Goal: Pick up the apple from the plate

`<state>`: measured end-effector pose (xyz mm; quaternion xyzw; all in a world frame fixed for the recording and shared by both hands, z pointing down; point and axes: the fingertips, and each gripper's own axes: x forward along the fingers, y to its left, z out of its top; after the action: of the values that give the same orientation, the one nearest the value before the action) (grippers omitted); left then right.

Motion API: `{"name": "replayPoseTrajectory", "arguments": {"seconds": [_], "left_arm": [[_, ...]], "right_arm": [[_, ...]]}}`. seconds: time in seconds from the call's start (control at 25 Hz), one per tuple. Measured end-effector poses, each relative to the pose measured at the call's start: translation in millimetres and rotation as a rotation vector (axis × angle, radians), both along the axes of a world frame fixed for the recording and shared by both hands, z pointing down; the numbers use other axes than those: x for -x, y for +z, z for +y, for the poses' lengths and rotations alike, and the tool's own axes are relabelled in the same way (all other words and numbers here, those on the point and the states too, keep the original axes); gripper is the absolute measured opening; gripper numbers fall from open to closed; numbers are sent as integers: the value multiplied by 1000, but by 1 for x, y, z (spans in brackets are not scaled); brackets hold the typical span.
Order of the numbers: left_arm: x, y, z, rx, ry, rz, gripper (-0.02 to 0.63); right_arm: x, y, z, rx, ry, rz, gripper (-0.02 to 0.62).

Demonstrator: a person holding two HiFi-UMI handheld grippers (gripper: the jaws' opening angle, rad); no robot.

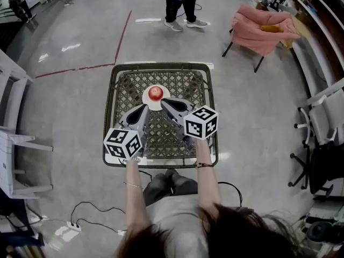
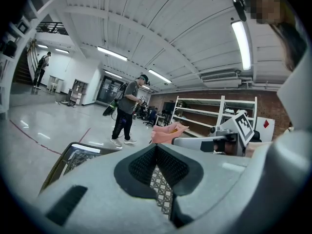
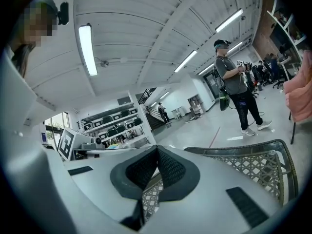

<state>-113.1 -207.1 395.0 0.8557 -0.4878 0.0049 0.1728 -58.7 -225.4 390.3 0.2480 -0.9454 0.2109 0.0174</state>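
Observation:
A red apple [image 1: 155,93] sits on a small white plate [image 1: 156,106] at the middle of the far half of a square lattice-top table [image 1: 121,85]. My left gripper [image 1: 145,108] is just short of the plate's near left edge, and my right gripper [image 1: 163,101] reaches the plate's near right edge, close to the apple. In the left gripper view the left gripper [image 2: 156,148] has its jaws pressed together with nothing between them. The right gripper [image 3: 157,150] looks the same in the right gripper view. The apple is hidden in both gripper views.
A person [image 1: 180,4] stands on the floor beyond the table. A chair draped in pink cloth [image 1: 263,28] is at the back right. White chairs [image 1: 13,144] stand at the left, office chairs [image 1: 322,128] at the right. A power strip with cables [image 1: 72,227] lies near left.

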Motion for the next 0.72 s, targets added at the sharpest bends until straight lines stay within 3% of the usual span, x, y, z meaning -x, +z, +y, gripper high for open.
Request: {"name": "replayPoseTrajectory", "arguments": {"seconds": [0.24,0.44,0.72], "left_arm": [[1,7,-7,14,9,8,11],[7,10,-17,-1,-32,-20,11],[8,25,-26,44,13,-29,11]], "right_arm": [[4,1,-11,-3,9,-12,9],[6,4,-18,2,17,-13,9],[5,19,-28,57,77,-23,9]]}}
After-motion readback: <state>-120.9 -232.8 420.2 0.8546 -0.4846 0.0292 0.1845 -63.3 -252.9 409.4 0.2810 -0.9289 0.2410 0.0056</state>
